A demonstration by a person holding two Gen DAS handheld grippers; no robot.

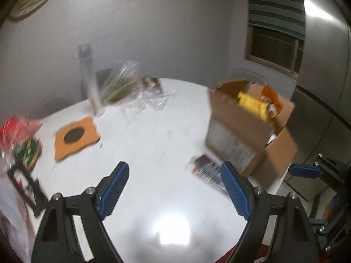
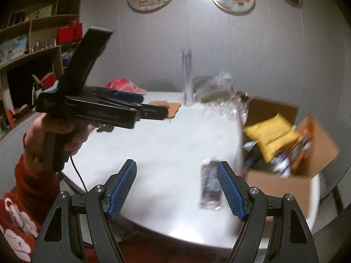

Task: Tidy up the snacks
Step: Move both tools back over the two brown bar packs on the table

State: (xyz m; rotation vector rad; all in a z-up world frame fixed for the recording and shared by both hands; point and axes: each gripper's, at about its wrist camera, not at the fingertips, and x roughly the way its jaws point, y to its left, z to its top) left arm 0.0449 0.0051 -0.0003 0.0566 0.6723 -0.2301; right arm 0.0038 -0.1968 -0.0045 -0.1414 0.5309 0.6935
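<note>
Both views are blurred. The left gripper (image 1: 175,188) hangs above the white worktop (image 1: 153,153) with its jaws spread wide and nothing between them. The right gripper (image 2: 176,188) is likewise spread and empty over the same worktop. A dark snack packet (image 2: 210,186) lies flat on the worktop just beside the cardboard box (image 2: 280,182), which stands at the worktop's right edge. A yellow bag (image 2: 272,135) and orange packets (image 2: 305,142) stick out of the open box. Farther back sit an orange mat (image 1: 75,135), crumpled clear wrapping (image 1: 122,83) and a red bag (image 1: 17,129). In the right wrist view, a hand (image 2: 65,135) in a red sleeve holds the left gripper's handle.
</note>
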